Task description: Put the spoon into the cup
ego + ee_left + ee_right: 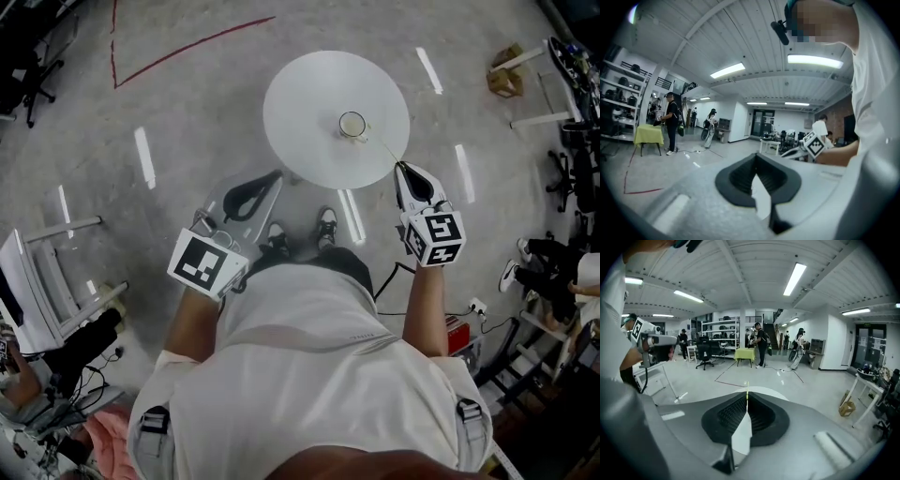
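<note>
The right claw, clenched on the spoon, aims its long axis far-left at the nearby cup.

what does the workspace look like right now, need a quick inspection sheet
surface: round white table, bare apart from the cup
job's things: cup upright near the table's middle; thin spoon held above the table, pointing at the cup, not yet clearly inside it
clutter: nothing seen on the table
grippers: right gripper shut on the spoon; left gripper shut, empty, by the table's near edge
cables: black cable and power strip on the floor at the person's right
surroundings: red tape line on the floor; yellow-covered table; people standing farther off
</note>
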`<state>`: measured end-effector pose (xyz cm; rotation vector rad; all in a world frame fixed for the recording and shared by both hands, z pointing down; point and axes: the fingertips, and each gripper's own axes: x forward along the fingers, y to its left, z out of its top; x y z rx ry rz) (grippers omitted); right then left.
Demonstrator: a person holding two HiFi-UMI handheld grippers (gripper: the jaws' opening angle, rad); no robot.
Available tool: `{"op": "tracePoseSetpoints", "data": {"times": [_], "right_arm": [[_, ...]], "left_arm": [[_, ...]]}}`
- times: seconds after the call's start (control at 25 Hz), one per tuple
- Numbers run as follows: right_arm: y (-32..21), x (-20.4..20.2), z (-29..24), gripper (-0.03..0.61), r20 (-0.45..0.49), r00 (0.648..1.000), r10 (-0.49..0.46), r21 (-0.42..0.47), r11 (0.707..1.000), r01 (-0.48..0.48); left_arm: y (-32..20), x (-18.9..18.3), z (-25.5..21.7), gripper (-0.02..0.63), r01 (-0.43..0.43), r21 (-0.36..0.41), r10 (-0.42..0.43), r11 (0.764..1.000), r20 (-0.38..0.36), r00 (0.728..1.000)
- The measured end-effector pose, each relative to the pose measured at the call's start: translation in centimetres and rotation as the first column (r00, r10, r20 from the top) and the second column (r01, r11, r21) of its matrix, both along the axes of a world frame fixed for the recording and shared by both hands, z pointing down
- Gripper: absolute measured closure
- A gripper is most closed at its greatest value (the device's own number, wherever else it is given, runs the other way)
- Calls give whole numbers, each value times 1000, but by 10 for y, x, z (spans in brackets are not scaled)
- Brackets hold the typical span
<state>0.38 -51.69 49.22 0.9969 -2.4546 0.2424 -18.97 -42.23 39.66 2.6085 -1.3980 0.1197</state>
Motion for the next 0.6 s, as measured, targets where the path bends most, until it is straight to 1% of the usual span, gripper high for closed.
{"op": "tracePoseSetpoints", "data": {"times": [0.08,0.16,0.32,0.44,0.52,0.6], "right_arm": [[-15,4,10,566,-26,999,-26,15,1000,27],[-31,8,23,566,-56,996,-68,8,998,68],[-62,10,61,566,-116,978,-174,-77,983,166],[-83,0,86,566,-91,966,-240,-141,964,226],[-99,-1,105,566,-110,950,-291,-179,946,269],[-113,2,126,566,-152,930,-334,-213,930,299]], "left_arm": [[-10,7,5,612,24,-21,-24,999,8,1000],[-21,18,7,612,53,-34,-52,998,16,998],[-46,38,4,612,111,-44,-111,993,20,994],[-62,45,5,612,154,-51,-153,987,29,988],[-73,51,6,612,203,-56,-201,978,39,979],[-80,59,9,612,250,-64,-247,966,51,968]]}}
